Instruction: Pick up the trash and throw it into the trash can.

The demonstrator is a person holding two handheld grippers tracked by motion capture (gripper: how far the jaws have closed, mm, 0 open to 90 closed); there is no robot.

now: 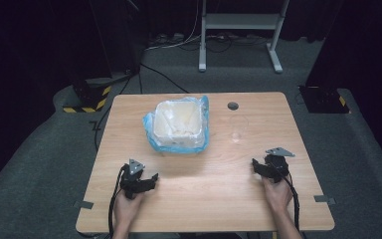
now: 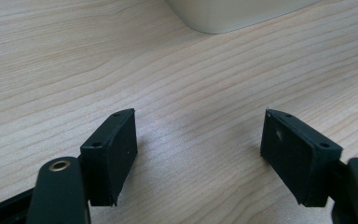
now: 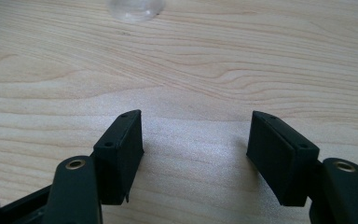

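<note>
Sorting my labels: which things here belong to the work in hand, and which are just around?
In play: white bin with blue bag liner, clear glass, left gripper, right gripper.
Just around: table hole cap, white frame, floor cables.

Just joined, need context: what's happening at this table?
A person holds the left gripper and right gripper low over the near part of the table, both open and empty. A white bin lined with a blue bag sits behind the left one; a clear glass stands ahead of the right. Nothing is touched yet.
</note>
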